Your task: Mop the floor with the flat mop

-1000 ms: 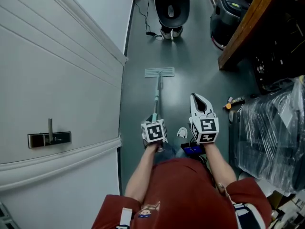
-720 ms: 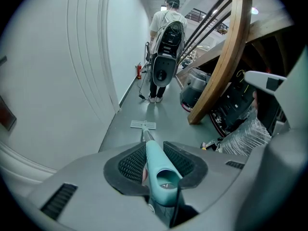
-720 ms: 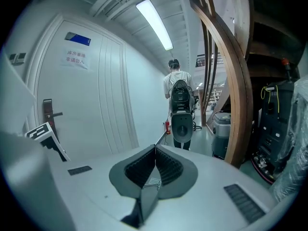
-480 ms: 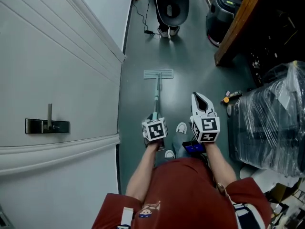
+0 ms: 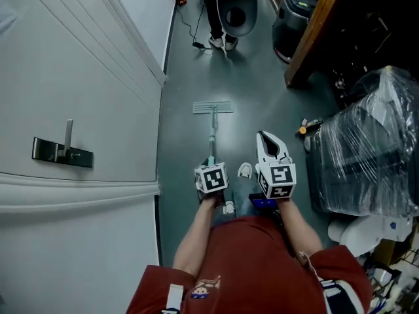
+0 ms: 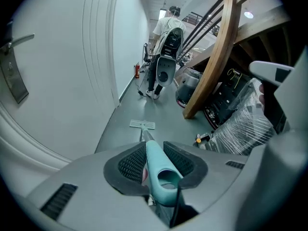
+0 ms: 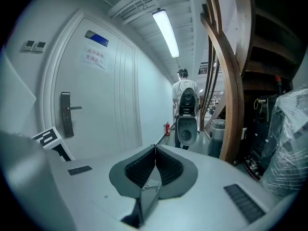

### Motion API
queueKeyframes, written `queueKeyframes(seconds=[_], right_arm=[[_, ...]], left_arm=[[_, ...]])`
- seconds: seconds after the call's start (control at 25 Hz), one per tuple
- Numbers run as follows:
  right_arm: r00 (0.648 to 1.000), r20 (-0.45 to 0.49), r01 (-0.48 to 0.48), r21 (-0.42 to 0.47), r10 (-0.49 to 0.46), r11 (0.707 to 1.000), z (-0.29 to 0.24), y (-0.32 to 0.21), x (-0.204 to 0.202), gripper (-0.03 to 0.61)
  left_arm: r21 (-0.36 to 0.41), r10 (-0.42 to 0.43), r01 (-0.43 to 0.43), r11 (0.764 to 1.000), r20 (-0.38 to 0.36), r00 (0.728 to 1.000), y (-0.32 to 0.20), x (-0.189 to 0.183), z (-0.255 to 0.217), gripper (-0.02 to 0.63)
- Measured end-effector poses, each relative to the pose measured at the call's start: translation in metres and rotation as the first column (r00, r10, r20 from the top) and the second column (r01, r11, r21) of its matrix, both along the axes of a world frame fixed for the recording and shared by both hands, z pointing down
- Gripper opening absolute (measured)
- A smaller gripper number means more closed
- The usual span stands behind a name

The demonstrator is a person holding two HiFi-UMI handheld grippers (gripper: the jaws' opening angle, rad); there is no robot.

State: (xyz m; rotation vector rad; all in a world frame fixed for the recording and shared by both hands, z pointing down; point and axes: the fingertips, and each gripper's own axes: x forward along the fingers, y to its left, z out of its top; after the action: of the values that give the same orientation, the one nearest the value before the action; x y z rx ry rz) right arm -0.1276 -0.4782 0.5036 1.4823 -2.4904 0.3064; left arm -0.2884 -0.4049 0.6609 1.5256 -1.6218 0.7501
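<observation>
Two grippers: left gripper (image 6: 153, 150) clamps the mop handle (image 5: 213, 133), right gripper (image 7: 155, 150) clenched empty (idle). Looks mid-stroke, mop head (image 5: 213, 107) flat on floor (image 5: 190, 77); next probably push it along.

Off flat mop (image 5: 212, 107): door (image 5: 78, 97) left, plastic-wrapped stack (image 5: 366, 149) right, person (image 6: 167, 23) beyond, wooden beam (image 5: 321, 25) beyond-right.

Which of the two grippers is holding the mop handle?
The left gripper: its jaws are shut on the teal mop handle, with the mop head flat on the floor ahead. The right gripper has its jaws together with nothing between them.
</observation>
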Motion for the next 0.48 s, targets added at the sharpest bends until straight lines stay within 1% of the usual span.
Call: queueKeyframes(seconds=[0.16,0.24,0.32,0.48], right_arm=[[1.000,-0.008,-0.004,0.006,0.004,1.000,-0.003,0.031,-0.002,0.020],[1.000,-0.014,-0.008,0.010,0.009,1.000,-0.005,0.043,-0.003,0.020],[1.000,-0.021,-0.016,0.016,0.016,1.000,-0.009,0.052,-0.004,0.020],[0.999,-0.036,-0.034,0.023,0.035,0.999,-0.014,0.069,0.002,0.020]], left_arm=[[0.012,0.008,-0.008,1.000,-0.016,1.000,0.024,0.001,0.002,0.129],[0.023,0.009,-0.008,1.000,-0.042,0.999,0.033,0.004,0.004,0.129],[0.032,0.016,-0.014,0.999,-0.051,0.999,0.041,0.004,0.004,0.129],[0.023,0.029,-0.028,0.999,-0.059,0.998,0.060,0.009,0.006,0.130]])
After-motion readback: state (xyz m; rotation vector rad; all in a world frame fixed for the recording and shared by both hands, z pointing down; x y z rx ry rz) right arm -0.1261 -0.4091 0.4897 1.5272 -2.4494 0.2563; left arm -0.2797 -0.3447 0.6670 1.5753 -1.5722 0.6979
